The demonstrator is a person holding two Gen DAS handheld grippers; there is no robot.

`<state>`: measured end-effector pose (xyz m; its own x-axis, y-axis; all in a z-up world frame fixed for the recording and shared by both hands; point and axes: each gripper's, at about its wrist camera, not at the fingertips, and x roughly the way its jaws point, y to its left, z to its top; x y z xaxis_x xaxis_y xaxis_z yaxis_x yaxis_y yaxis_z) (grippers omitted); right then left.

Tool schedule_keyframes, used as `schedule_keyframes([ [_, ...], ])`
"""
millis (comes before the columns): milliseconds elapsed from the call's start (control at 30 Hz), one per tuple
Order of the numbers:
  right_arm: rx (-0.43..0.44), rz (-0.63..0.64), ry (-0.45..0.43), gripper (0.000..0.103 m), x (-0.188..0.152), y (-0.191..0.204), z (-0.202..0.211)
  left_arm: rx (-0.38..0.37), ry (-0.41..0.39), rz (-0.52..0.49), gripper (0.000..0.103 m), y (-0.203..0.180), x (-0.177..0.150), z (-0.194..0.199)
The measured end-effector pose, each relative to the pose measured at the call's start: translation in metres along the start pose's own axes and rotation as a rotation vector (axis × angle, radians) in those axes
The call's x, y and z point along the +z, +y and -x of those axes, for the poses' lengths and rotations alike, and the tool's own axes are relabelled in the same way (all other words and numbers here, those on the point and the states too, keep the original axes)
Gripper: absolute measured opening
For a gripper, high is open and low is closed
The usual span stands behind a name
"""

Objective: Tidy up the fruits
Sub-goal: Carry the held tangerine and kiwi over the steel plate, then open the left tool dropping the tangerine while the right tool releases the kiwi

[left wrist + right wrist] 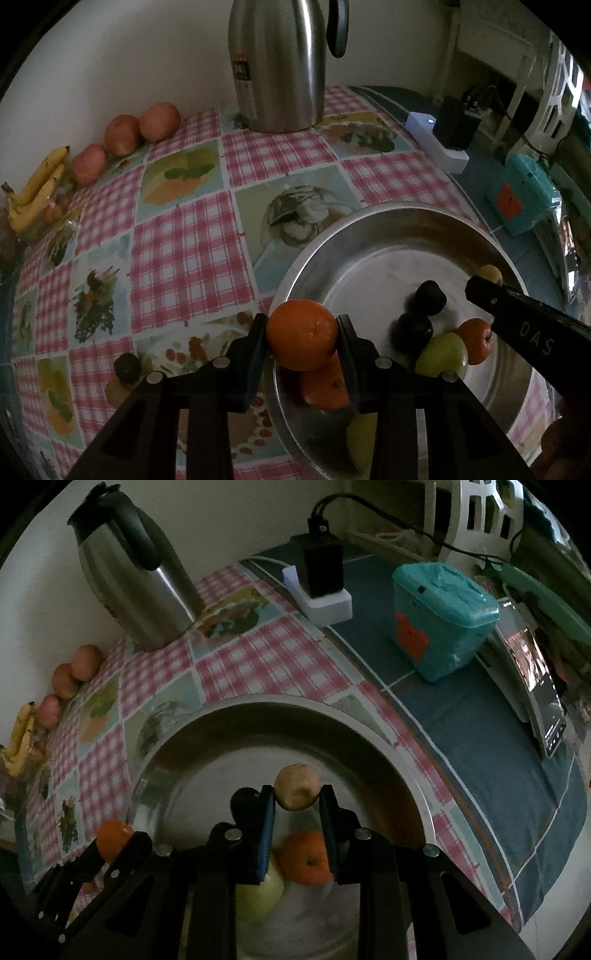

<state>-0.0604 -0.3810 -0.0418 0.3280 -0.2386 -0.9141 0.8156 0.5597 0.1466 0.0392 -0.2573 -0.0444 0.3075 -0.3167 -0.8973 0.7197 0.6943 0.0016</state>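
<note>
My left gripper [302, 341] is shut on an orange [301, 334], held over the near left rim of a large steel bowl [388, 218]. In the bowl lie another orange [323, 387], two dark plums [428, 297], a green apple [441, 354] and a third orange [476, 339]. My right gripper [297, 805] is shut on a small tan fruit [298, 786] above the bowl [258, 709]. Below it sit an orange [308, 862], a green apple [258, 893] and a dark plum [243, 801]. The left gripper with its orange [110, 840] shows at lower left.
A steel thermos jug [277, 66] stands at the back of the checked tablecloth [184, 251]. Three red apples [122, 134] and bananas [35, 192] lie along the wall at left. A dark plum [127, 365] rests on the cloth. A teal box [439, 620], charger [321, 587] and phone [539, 694] sit right.
</note>
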Motion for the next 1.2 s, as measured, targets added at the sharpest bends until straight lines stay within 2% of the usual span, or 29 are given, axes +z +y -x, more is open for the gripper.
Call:
schedule_keyframes([
  [267, -0.022, -0.007, 0.015, 0.026, 0.000, -0.002, -0.002, -0.002, 0.003, 0.009, 0.040, 0.002, 0.000, 0.000],
  [300, -0.025, -0.005, 0.011, 0.026, 0.000, -0.002, -0.001, -0.004, 0.004, 0.010, 0.041, 0.002, 0.001, 0.001],
  [400, -0.028, -0.003, 0.007, 0.026, 0.001, -0.002, 0.001, -0.011, -0.001, 0.011, 0.054, 0.002, 0.001, 0.003],
  [533, -0.029, 0.005, 0.005, 0.027, 0.001, -0.001, 0.002, -0.013, -0.011, 0.007, 0.058, 0.001, 0.003, 0.007],
  [567, -0.032, 0.007, 0.004, 0.029, 0.002, -0.001, 0.002, -0.014, -0.012, 0.009, 0.059, 0.001, 0.003, 0.008],
  [667, -0.036, 0.004, -0.001, 0.046, 0.002, -0.002, 0.004, -0.014, -0.013, 0.015, 0.060, 0.001, 0.004, 0.011],
  [767, -0.035, 0.005, -0.004, 0.048, 0.003, -0.002, 0.008, -0.011, -0.012, 0.024, 0.063, 0.002, 0.005, 0.014],
  [867, -0.046, 0.015, -0.012, 0.066, 0.004, 0.000, 0.009, -0.007, -0.011, 0.033, 0.068, 0.004, 0.005, 0.017],
  [1033, -0.056, 0.029, -0.008, 0.071, 0.003, 0.002, 0.009, 0.009, 0.018, 0.066, 0.073, 0.012, 0.007, 0.018],
  [1200, -0.060, 0.042, 0.003, 0.071, 0.001, 0.005, 0.007, 0.026, 0.043, 0.102, 0.077, 0.020, 0.006, 0.018],
])
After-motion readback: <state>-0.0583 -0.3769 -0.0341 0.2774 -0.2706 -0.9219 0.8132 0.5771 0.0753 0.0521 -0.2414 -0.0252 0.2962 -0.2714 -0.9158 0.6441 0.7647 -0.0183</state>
